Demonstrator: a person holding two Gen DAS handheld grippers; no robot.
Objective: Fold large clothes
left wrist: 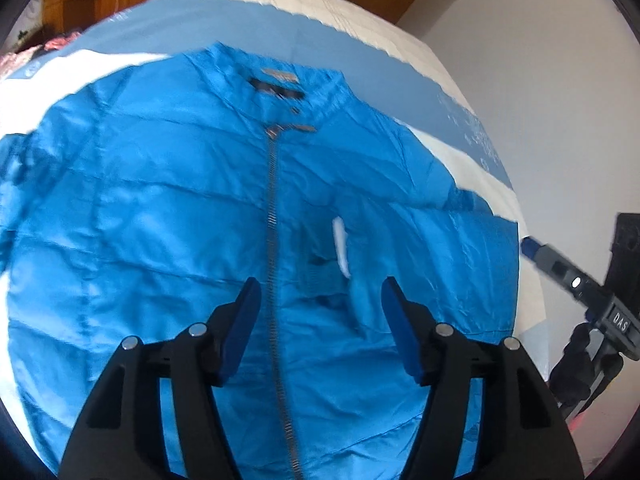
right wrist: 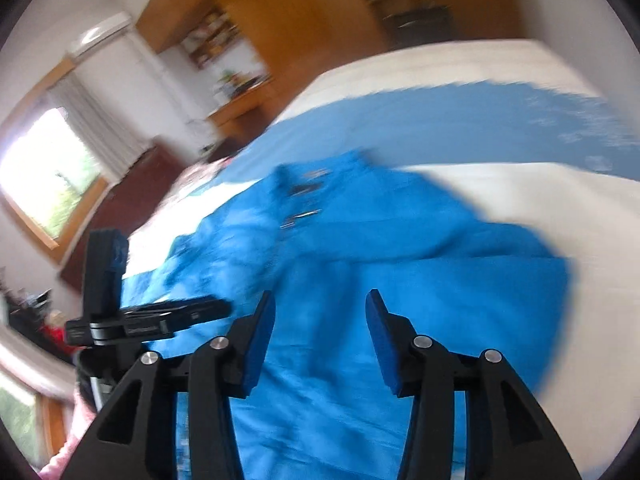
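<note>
A bright blue quilted jacket (left wrist: 180,200) lies front-up on the bed, zipped along its grey zip (left wrist: 272,200), with the collar (left wrist: 276,80) at the far end. My left gripper (left wrist: 320,284) hangs over the jacket's lower front just right of the zip. It is open, with nothing between its blue pads. The right wrist view is blurred. There my right gripper (right wrist: 320,296) is also open and empty, over the jacket (right wrist: 400,240) near its side. One sleeve (left wrist: 460,196) lies out to the right.
The bed cover (left wrist: 360,40) is blue and white, and its edge runs close on the right by a white wall (left wrist: 540,80). Wooden cupboards (right wrist: 300,20) and a window (right wrist: 48,168) stand beyond the bed. The other hand's tool shows at a frame edge (left wrist: 576,284) (right wrist: 120,320).
</note>
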